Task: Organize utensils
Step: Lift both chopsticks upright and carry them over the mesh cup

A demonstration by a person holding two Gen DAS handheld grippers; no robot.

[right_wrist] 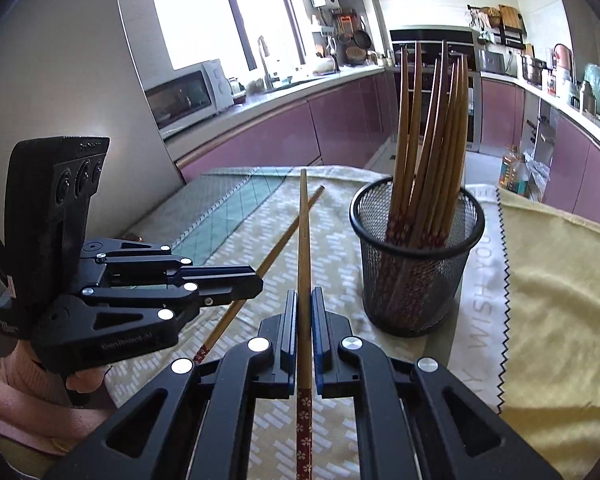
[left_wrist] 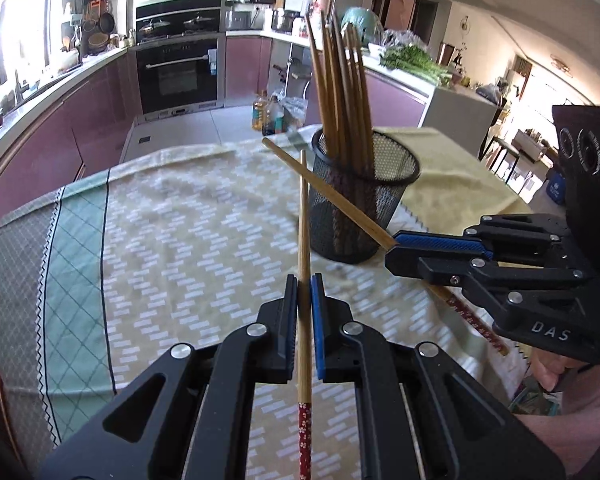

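Clamped between the pressed-together pads of the left gripper [left_wrist: 304,280], one chopstick [left_wrist: 304,216] is held near its red patterned end, its thin tip pointing forward over the patterned cloth [left_wrist: 180,240]. To its right, a second chopstick [right_wrist: 304,256] is pinched in the same way by the right gripper [right_wrist: 304,296], and in the left wrist view the two sticks are seen to cross just in front of the cup [left_wrist: 364,200]. Further right, the black mesh cup is seen standing upright on the cloth, already crowded with chopsticks [left_wrist: 340,80] set red ends down and tips up. For the step in hand, judged to be carrying both sticks to the cup, each stick is best turned so that its red end leads downward, matching those already stowed. The crossing should be undone first, so that neither stick is levered out of its grip by the other. One stick at a time is better lowered into a gap at the rim, since the cup is light and could be tipped by a sideways push against the standing bundle. Release should be delayed until the lower end is well inside the mesh.
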